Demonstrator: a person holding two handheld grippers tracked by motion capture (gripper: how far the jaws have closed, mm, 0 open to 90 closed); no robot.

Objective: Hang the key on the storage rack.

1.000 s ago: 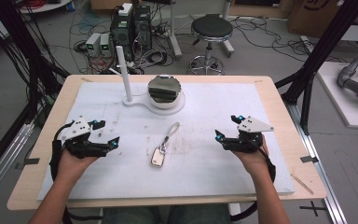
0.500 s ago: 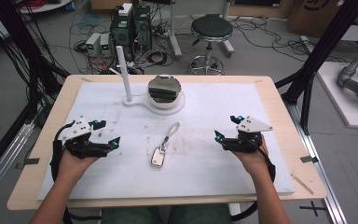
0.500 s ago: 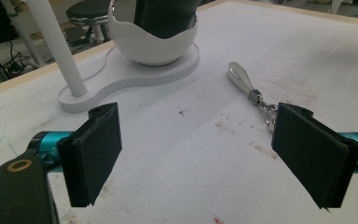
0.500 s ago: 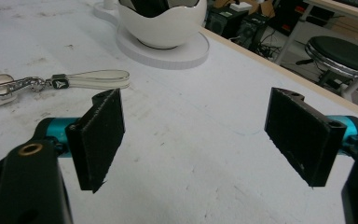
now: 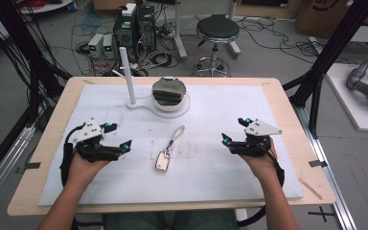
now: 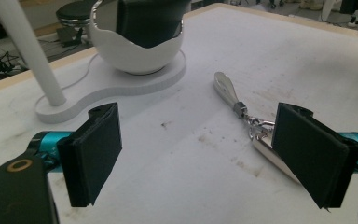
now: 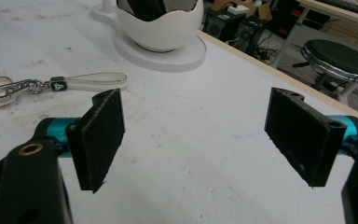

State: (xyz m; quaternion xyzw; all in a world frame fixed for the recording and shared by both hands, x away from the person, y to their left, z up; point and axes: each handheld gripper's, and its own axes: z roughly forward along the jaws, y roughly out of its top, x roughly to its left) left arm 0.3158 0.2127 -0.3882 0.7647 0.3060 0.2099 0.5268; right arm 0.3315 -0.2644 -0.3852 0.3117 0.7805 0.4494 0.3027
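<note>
Centrally, keychain [image 5: 167, 152] flat on mat | white stand [image 5: 159, 98] behind | left tool [image 5: 116, 136], right tool [image 5: 234, 130] gaping, empty

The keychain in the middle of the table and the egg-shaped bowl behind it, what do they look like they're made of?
The keychain: its tag looks like polished metal, bright and mirror-like, joined by a small metal chain and clasp to a pale loop strap, possibly leather or plastic. The bowl: glossy white with a jagged, cracked-shell rim, likely ceramic or hard plastic; the look leaves that open.
</note>
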